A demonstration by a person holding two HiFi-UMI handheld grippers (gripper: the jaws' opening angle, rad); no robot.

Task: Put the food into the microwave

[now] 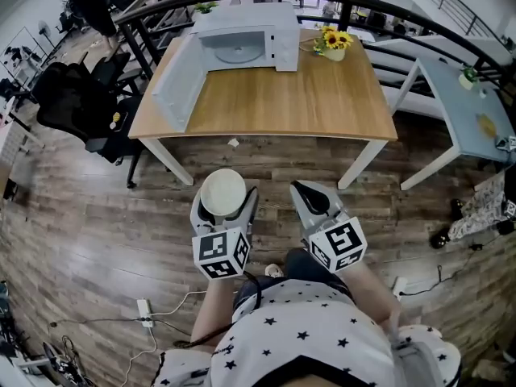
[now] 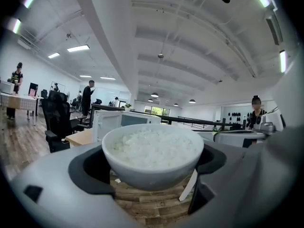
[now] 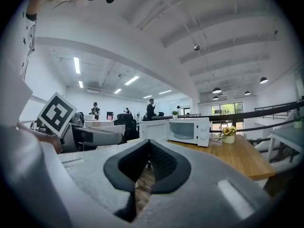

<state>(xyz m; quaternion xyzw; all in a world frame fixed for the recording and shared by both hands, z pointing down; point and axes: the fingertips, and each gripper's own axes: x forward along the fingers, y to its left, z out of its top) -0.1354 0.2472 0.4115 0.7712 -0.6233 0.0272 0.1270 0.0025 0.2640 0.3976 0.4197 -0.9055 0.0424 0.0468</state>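
We find the left hand-held gripper (image 1: 224,206) closed on a white bowl (image 2: 153,167) heaped with rice (image 2: 152,146); its jaws stand wide apart, with a dark pad pressed against the bowl's wall on either side, just under the rim. The bowl hangs level in that grip over the wooden floor (image 1: 97,208), close to the person and well apart from the surface (image 1: 322,103).

The right hand-held gripper (image 1: 305,193) sits beside the left; its jaws are together at the tips and nothing lies between them.

The microwave (image 1: 242,43) stands at the far edge of the surface; its door (image 1: 173,83) is swung fully open to the left and the cavity looks empty. A pot of sunflowers (image 1: 334,43) stands just beside the microwave's right side.

Handling, in our judgement: the bowl looks glazed and hard, so stiff, breakable and smooth against the pads; filled to the brim, it should carry some weight; the rice is loose and would spill on a tilt. The present hold across the widest part below the rim seems the sound one; we advise keeping it level and setting it down inside the cavity before the jaws part.
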